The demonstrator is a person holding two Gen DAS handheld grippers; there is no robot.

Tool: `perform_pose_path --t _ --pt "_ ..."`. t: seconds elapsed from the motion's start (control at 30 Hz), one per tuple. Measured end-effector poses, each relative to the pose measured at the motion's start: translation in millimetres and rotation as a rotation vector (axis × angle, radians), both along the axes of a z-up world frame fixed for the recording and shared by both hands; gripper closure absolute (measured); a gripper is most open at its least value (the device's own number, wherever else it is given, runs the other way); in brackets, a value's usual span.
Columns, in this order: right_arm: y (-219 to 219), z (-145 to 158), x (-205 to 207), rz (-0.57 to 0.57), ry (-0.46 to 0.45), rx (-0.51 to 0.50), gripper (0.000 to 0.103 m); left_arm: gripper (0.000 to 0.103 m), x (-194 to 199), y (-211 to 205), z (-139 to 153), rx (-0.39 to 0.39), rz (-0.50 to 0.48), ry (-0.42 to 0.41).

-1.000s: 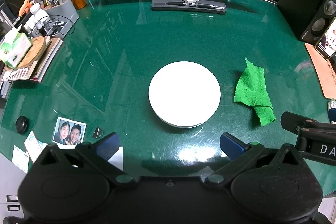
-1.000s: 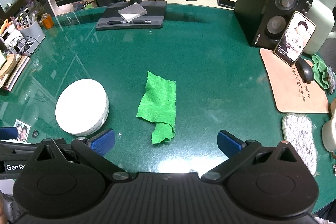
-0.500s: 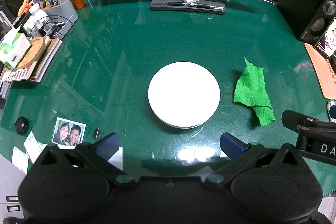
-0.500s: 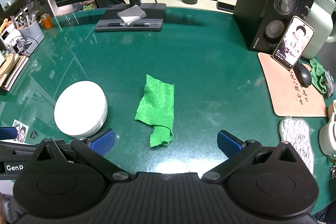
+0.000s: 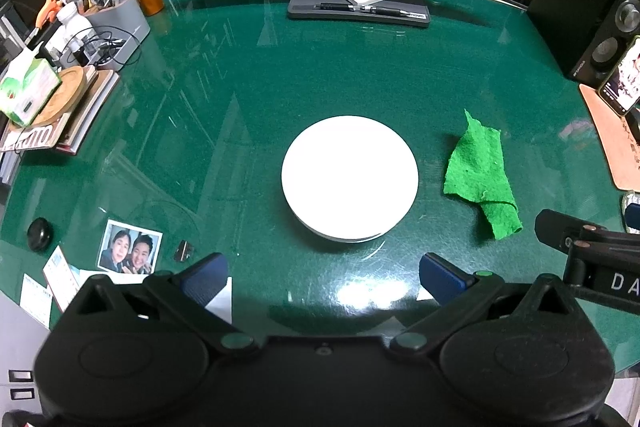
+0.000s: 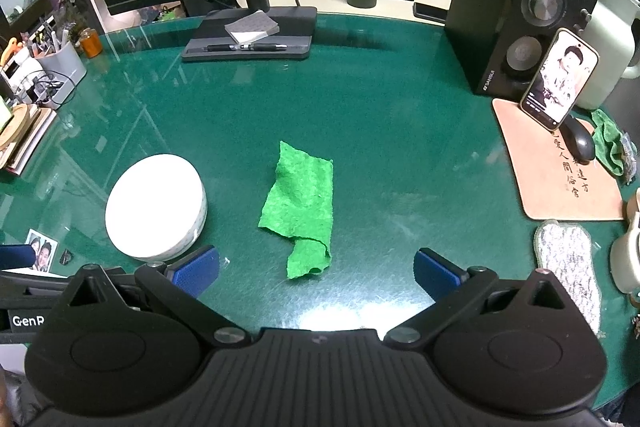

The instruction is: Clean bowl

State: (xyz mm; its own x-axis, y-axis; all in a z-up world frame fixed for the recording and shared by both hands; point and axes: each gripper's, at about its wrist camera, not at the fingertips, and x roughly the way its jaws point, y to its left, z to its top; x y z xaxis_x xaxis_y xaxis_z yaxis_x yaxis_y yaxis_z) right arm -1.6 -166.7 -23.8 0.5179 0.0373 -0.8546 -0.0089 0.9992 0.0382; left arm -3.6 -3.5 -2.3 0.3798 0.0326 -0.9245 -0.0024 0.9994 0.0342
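Bowl (image 5: 349,178) mid-desk (image 5: 248,75), cloth (image 6: 301,203) just beside, apart. Left gripper (image 5: 322,277) and right gripper (image 6: 316,269) wide, empty; far edge crowded.

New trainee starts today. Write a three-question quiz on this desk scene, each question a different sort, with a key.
1. True or false: the green cloth lies draped over the white bowl.
2. Multiple choice: the right tool is A) shut on the cloth, B) open and holding nothing, C) shut on the bowl.
3. Fill in: the left tool faces the ____ most directly.

Key
1. False: the cloth lies beside the bowl on the green desk, apart from it.
2. B.
3. Bowl.
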Motion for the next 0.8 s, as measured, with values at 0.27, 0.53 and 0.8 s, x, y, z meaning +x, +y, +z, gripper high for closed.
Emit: perform_pose_path --t 0.27,0.53,0.8 --pt "-4.9 8.1 -3.8 0.052 -0.086 -0.044 0.0 0.001 -4.7 5.7 12.1 -0.042 0.078 -0.115" --pt "-25.0 13.3 -53.4 0.085 -0.731 -0.133 0.0 0.001 -26.7 33.3 16.8 -0.331 0.285 -0.369" --pt "-50.7 -30.9 -48.0 0.166 -0.562 0.072 0.0 0.001 -42.3 40.3 -14.3 -0.463 0.307 -0.294"
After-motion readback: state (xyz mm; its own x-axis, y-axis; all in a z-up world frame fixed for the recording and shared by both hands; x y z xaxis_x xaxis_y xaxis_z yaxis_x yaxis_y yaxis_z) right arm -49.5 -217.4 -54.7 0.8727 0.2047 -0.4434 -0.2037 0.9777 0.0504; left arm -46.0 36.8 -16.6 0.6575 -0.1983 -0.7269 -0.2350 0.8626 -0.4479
